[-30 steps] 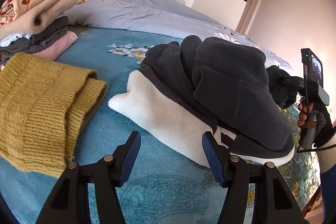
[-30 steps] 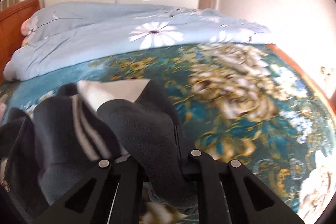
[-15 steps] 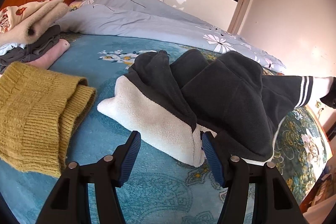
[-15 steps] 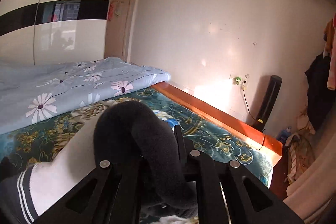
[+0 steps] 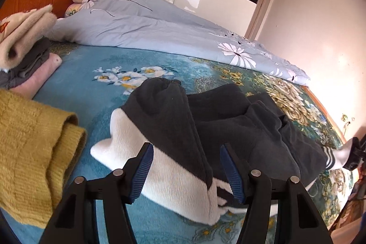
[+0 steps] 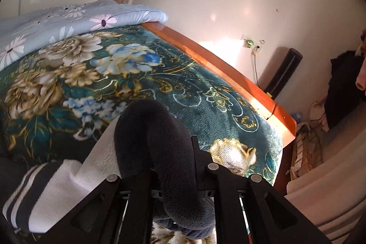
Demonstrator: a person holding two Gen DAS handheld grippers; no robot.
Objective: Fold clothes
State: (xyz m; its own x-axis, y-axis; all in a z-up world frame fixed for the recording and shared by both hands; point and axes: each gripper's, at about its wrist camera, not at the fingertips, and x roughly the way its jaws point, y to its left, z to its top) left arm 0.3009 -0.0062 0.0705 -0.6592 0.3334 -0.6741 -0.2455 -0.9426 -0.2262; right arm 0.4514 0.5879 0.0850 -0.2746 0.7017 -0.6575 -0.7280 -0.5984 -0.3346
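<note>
A dark grey and white fleece jacket point(image 5: 205, 134) lies crumpled on the floral blue bedspread point(image 5: 96, 88). My left gripper point(image 5: 184, 170) is open, its blue-padded fingers low over the jacket's near white edge, holding nothing. My right gripper point(image 6: 157, 148) is shut on the jacket's sleeve cuff point(image 6: 153, 129), a dark roll beside white fleece with dark stripes point(image 6: 34, 193). It holds the sleeve stretched out over the bed's right side. In the left wrist view the sleeve end point(image 5: 336, 157) and right gripper point(image 5: 355, 154) show at the far right.
A folded mustard knit sweater point(image 5: 27, 152) lies at left, and a stack of folded clothes point(image 5: 25, 56) behind it. A light blue daisy duvet point(image 5: 148, 29) is bunched along the far side. The orange wooden bed frame point(image 6: 228, 74) borders the wall; clutter lies on the floor point(image 6: 306, 148).
My right gripper has pulled the sleeve out to the right and lower toward the bed, unfolding the jacket. My left gripper has moved closer to the jacket's white edge.
</note>
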